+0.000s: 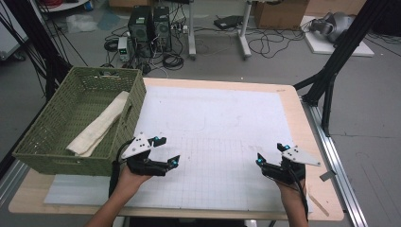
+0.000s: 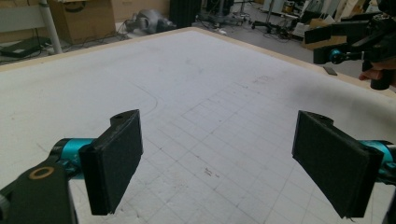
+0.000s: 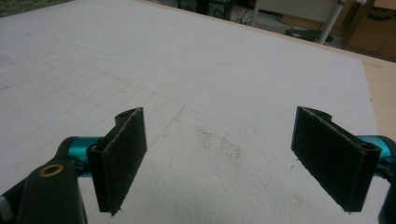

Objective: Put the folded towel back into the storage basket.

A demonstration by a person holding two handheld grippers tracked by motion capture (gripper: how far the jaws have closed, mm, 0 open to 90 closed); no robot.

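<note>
1. The table (image 1: 309, 123) is wide and pale-edged, with a white gridded mat (image 1: 217, 137) covering most of its top; both forearms come in from the near edge and rest low over that mat.
2. The green woven basket (image 1: 56, 156) stands on the table's far-left corner, just beside the left hand; a folded cream cloth (image 1: 99, 125) lies inside it, slanting along the right-hand wall.
3. The left hand (image 1: 126, 178) is angled inward and forward; its left gripper (image 1: 165, 150) hangs just above the mat beside the basket's near corner, jaws spread wide, gripping nothing; bare grid lies between the pads (image 2: 114, 161).
4. The right hand (image 1: 292, 187) mirrors it near the mat's right side, well apart from the left; the right gripper (image 1: 270, 153) is likewise released, jaws far apart, nothing between them but scuffed white mat.
</note>
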